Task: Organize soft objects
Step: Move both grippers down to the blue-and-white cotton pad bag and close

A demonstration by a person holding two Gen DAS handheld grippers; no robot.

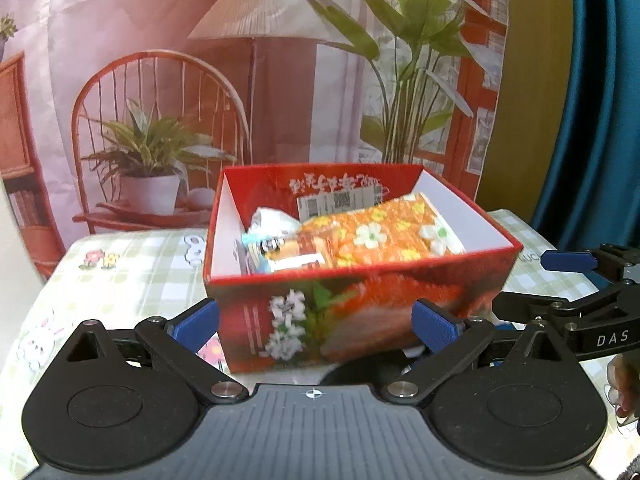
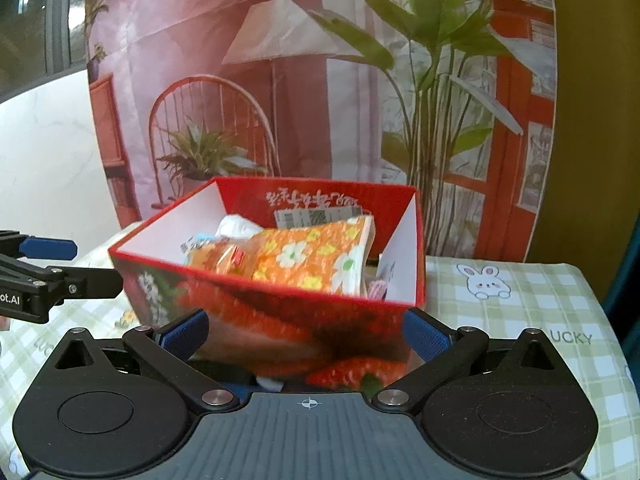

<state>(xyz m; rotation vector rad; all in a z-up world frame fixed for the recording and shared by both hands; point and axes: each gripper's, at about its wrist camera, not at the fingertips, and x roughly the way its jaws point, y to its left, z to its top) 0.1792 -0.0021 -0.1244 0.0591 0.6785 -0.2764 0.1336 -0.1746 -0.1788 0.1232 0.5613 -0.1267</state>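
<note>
A red box (image 1: 360, 304) with white inner walls and a flower print stands on the checked tablecloth; it also shows in the right wrist view (image 2: 280, 320). Inside lie an orange packet with white and yellow flowers (image 1: 380, 236) (image 2: 312, 256) and a white and blue packet (image 1: 264, 236) (image 2: 236, 226). My left gripper (image 1: 316, 326) is open, its blue pads at either side of the box's near wall. My right gripper (image 2: 306, 334) is open too, straddling the box's near corner. Each gripper appears at the edge of the other's view.
The table carries a green checked cloth (image 2: 520, 304) with rabbit and flower prints. A printed backdrop (image 1: 200, 80) of a chair, lamp and plants hangs behind. A blue curtain (image 1: 592, 100) hangs at the right.
</note>
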